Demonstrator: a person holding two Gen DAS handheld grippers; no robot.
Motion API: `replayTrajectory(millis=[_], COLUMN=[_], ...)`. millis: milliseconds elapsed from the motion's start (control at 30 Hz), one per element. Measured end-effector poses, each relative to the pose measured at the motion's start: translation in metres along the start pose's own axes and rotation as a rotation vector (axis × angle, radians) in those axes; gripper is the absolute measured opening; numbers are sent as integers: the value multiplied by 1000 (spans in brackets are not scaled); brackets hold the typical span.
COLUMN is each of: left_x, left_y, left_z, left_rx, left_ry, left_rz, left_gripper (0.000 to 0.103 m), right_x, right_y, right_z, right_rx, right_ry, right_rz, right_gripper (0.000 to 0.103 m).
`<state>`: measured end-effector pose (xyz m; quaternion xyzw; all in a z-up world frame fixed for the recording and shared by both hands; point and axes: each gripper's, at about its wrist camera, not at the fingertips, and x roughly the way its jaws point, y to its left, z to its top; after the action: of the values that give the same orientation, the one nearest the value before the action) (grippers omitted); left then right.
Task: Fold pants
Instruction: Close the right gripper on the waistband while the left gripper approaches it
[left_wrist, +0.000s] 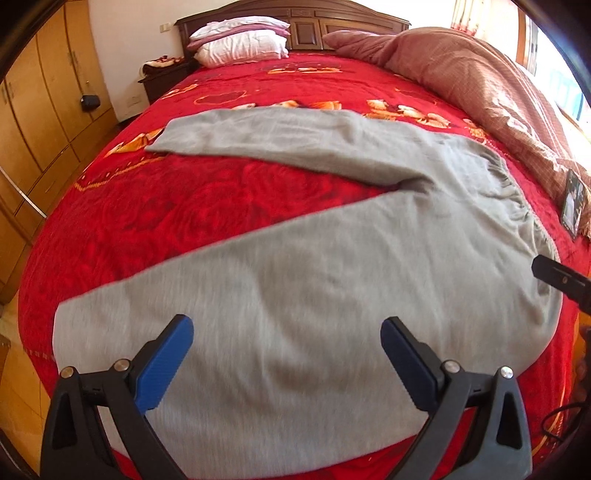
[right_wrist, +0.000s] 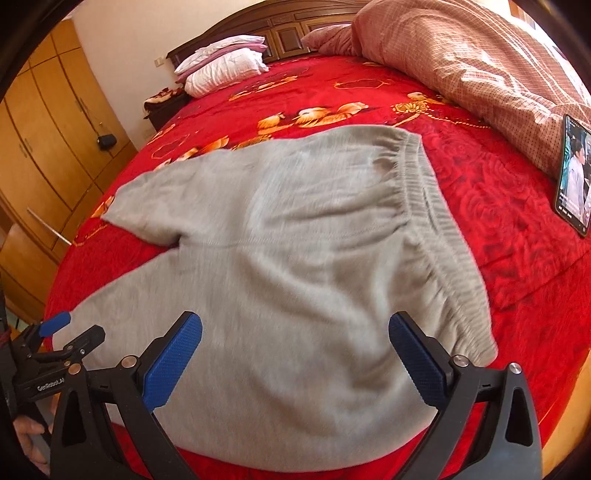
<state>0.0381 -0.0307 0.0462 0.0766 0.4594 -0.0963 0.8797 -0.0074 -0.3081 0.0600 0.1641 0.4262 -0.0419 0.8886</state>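
Note:
Grey sweatpants (left_wrist: 332, 258) lie flat on the red bedspread (left_wrist: 184, 206), legs spread in a V toward the left, elastic waistband (right_wrist: 424, 192) at the right. My left gripper (left_wrist: 287, 332) is open and empty, hovering over the near leg. My right gripper (right_wrist: 295, 328) is open and empty, hovering over the hip area near the waistband. The left gripper also shows at the left edge of the right wrist view (right_wrist: 55, 332), and the right gripper's tip shows at the right edge of the left wrist view (left_wrist: 557, 277).
A phone (right_wrist: 574, 177) with a lit screen lies on the bed to the right of the waistband. A pink checked quilt (right_wrist: 461, 55) is bunched at the far right. Pillows (left_wrist: 240, 40) sit by the headboard. Wooden wardrobes (left_wrist: 48, 103) stand at the left.

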Motion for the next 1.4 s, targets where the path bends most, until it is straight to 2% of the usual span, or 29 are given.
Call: replayTrajectory(millis=[167, 700, 967, 1100, 1267, 1400], left_x=[7, 43, 83, 110, 145, 165], left_y=[-10, -33, -48, -53, -52, -52], left_z=[27, 121, 180, 208, 237, 255], left_rx=[45, 170, 252, 287, 344, 386], left_ry=[-17, -20, 7, 31, 51, 50], left_rz=[0, -94, -127, -108, -88, -129], left_gripper=[103, 103, 103, 103, 103, 99], right_x=[5, 27, 51, 63, 76, 89], right_y=[-12, -50, -72, -81, -89, -97], right_z=[17, 85, 127, 145, 167, 185], right_rx=[3, -38, -38, -13, -18, -25], right_ry=[8, 31, 74, 104, 113, 130], right_rz=[-14, -51, -65, -60, -95, -113], right_gripper=[103, 103, 103, 103, 103, 103])
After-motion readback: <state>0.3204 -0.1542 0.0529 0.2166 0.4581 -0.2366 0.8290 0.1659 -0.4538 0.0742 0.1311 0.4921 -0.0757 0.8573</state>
